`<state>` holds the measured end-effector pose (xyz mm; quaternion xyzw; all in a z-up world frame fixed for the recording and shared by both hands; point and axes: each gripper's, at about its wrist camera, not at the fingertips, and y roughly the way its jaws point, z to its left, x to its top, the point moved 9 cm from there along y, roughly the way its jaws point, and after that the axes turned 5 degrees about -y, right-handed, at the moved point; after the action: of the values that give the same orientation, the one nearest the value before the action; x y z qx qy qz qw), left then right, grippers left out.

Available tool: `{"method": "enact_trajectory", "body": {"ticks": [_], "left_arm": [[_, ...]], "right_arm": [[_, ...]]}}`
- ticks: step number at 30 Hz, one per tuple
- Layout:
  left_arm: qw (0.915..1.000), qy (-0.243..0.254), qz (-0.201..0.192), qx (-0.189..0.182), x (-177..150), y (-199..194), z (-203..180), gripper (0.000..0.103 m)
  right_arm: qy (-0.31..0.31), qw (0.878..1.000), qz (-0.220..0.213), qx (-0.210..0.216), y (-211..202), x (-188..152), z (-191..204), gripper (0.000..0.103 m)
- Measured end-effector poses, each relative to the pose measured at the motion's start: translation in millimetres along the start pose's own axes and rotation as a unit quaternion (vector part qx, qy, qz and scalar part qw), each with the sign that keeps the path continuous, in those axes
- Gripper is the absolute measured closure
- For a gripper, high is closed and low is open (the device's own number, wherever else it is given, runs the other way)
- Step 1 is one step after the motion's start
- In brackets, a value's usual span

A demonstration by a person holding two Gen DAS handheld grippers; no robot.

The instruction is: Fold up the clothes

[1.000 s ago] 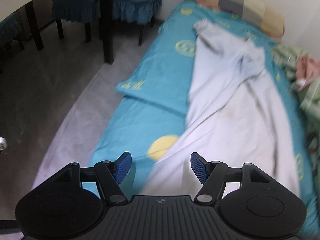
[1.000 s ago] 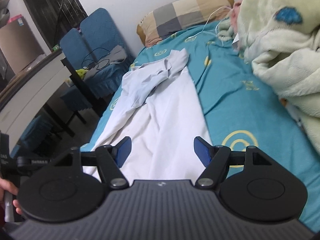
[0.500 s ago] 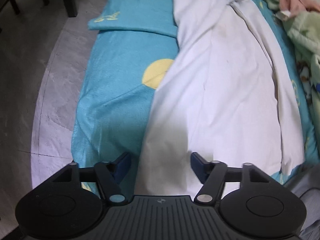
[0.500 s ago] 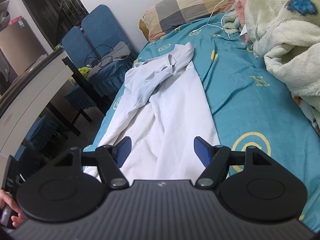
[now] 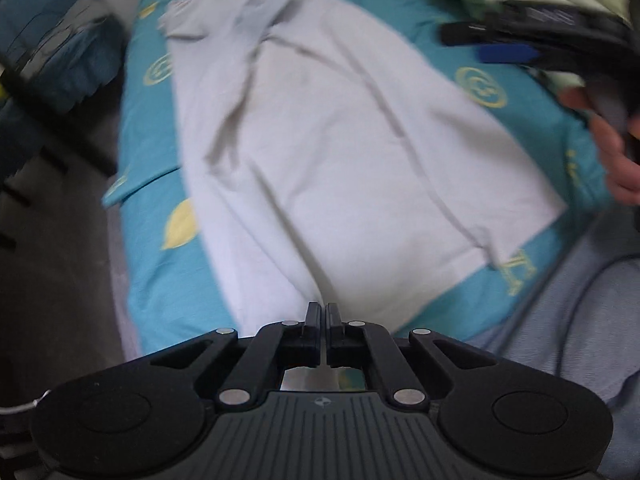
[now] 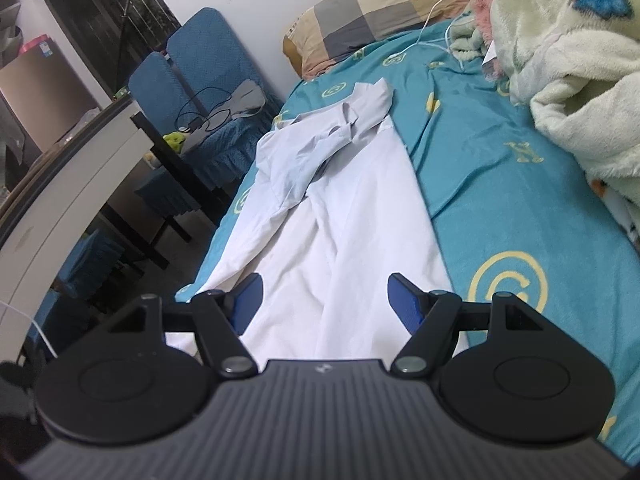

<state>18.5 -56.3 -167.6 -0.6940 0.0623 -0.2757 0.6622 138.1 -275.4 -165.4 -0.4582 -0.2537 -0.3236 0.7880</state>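
At the near edge of the bed with the teal sheet printed in yellow, the left hand-held gripper is seen with its jaws pressed together, right at the near hem of the long white cotton garment. Some white cloth shows through the gap behind the fingers, so it is judged that the hem is pinched, although the contact itself is blurred. The right hand-held gripper is held released, its blue pads wide apart, above the same near end of the garment.

From both grippers the garment is stretched away, its long axis running from the near edge of the bed toward the far end. Its left side lies along the left edge of the bed. At its far end a crumpled pale-blue part is bunched. Beyond it, the checked beige and grey pillow rests at the head of the bed.

The near hem is reached by both grippers; the left one is already on it.
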Motion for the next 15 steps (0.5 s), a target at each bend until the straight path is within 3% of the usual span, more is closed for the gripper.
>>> {"method": "enact_trajectory", "body": {"ticks": [5, 8, 9, 10, 11, 12, 15], "left_arm": [[0.9973, 0.062, -0.032, 0.022, -3.3, -11.0, -45.7, 0.099], [0.9956, 0.065, -0.052, 0.043, -11.2, -12.1, -45.0, 0.088], [0.9957, 0.054, -0.059, 0.046, -10.8, -14.6, -41.0, 0.079], [0.9957, 0.039, -0.067, 0.05, -8.9, -14.9, -33.7, 0.061], [0.9955, 0.024, -0.074, 0.054, -7.0, -15.3, -26.2, 0.053], [0.9952, 0.009, -0.079, 0.056, -5.1, -15.1, -17.7, 0.047], [0.9952, -0.05, -0.064, 0.054, -4.5, -6.7, 4.2, 0.047]], "right_arm": [[0.028, 0.999, 0.027, 0.038, 5.8, -9.6, 2.9, 0.031], [0.062, 0.993, 0.045, 0.092, 9.6, -14.5, 12.3, 0.03], [0.073, 0.99, 0.055, 0.107, 14.1, -13.4, 18.2, 0.03], [0.084, 0.987, 0.064, 0.119, 19.1, -11.8, 24.4, 0.031], [0.094, 0.984, 0.074, 0.131, 24.1, -10.2, 30.6, 0.031], [0.093, 0.983, 0.079, 0.137, 33.1, -6.6, 38.9, 0.031], [0.082, 0.981, 0.092, 0.149, 63.4, 5.7, 65.3, 0.031]]}}
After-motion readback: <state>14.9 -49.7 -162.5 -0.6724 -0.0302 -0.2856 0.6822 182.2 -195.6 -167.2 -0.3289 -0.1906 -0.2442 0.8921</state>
